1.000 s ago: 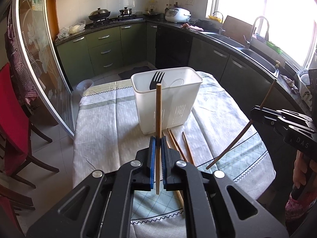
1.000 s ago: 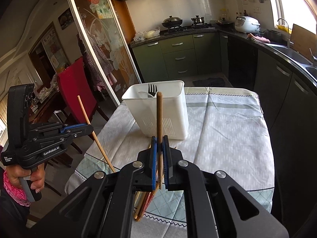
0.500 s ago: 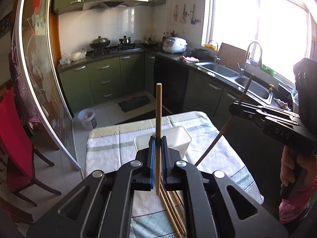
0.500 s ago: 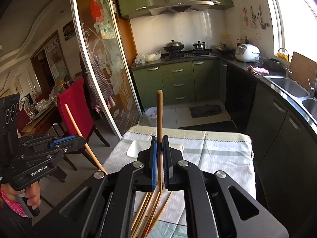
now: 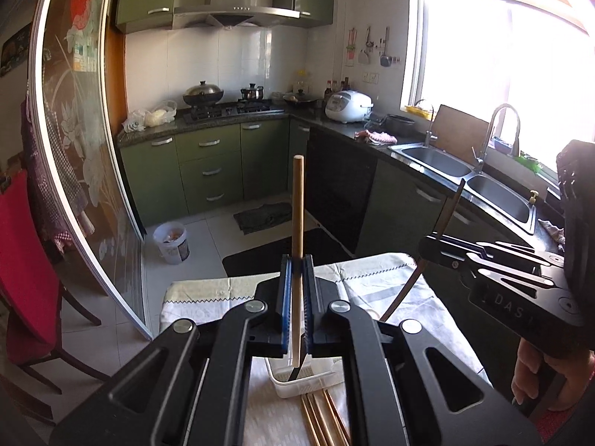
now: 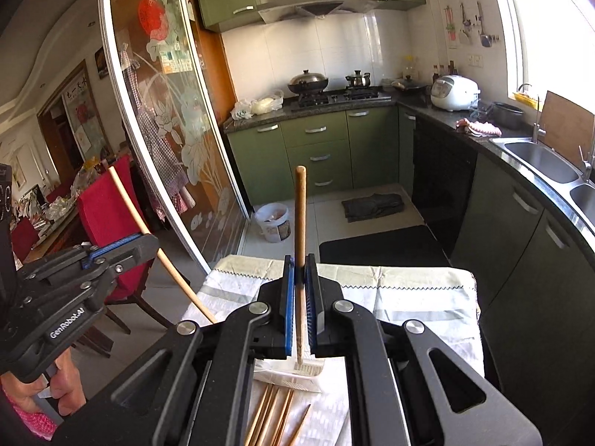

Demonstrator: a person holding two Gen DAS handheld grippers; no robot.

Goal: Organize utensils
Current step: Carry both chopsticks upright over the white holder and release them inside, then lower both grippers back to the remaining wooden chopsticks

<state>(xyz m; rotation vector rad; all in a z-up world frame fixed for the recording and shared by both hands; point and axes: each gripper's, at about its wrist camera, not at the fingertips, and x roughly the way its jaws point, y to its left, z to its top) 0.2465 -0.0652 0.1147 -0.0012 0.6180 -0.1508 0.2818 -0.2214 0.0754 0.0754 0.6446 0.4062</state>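
Change: both hand-held grippers have risen since a second ago; the bin (image 5: pixel 303 381), then large at frame centre, now sits low in both views, mostly hidden behind the jaws.
Left hand-held gripper (image 5: pixel 296 304): jaws closed tight on a pale chopstick (image 5: pixel 297 215) that stands upright through frame centre, its tip over the bin mouth.
Right hand-held gripper (image 6: pixel 300 308): jaws likewise clamped on a browner chopstick (image 6: pixel 299 219), upright, its lower end above the bin (image 6: pixel 293 371).
Cross views: the right one appears at the right edge of the left view (image 5: pixel 438 251) with its stick slanted; the left one at the left edge of the right view (image 6: pixel 143 243).
Loose chopsticks: several lie on the cloth-covered worktop (image 5: pixel 372 278) just in front of the bin, at the bottom of each frame (image 5: pixel 323 420).
Bin contents: a dark utensil shows inside; which one I cannot tell here.
Meaning: judged from this, both sticks are lifted clear and lined up for lowering into the bin; neither is in yet, and more wait on the cloth.
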